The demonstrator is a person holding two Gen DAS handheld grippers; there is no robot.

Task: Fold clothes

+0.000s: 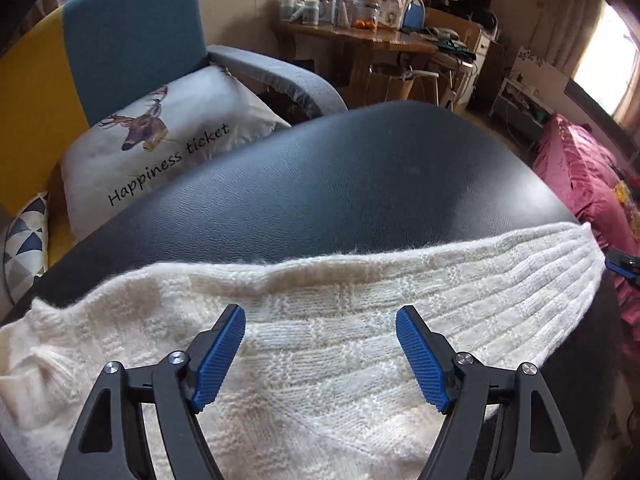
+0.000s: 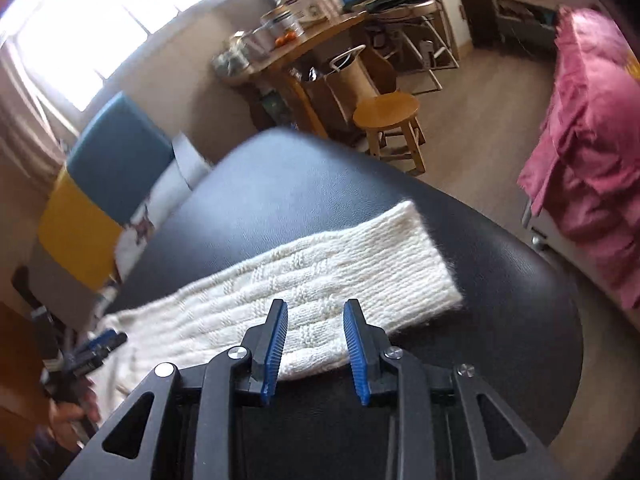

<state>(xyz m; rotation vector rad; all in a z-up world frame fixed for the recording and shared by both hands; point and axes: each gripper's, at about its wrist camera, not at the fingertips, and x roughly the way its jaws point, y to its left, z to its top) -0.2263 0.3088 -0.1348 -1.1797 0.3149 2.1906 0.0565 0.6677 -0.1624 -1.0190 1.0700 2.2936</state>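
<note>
Beyond right-wrist table point(image 2: 500, 280), wooden stool point(image 2: 390, 114)

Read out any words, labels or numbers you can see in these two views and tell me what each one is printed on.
"Happiness ticket": black script on the white deer cushion on the sofa, left wrist view.
Jars and packets on the wooden table: labels too small to read.
White sweater, left gripper and right gripper: no text visible.
Right wrist view: the cushion is blurred, nothing readable.

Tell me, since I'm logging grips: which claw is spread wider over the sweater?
The left claw: its blue pads gape wide over the white knit sweater, while the right claw is open only narrowly above the sleeve.
</note>
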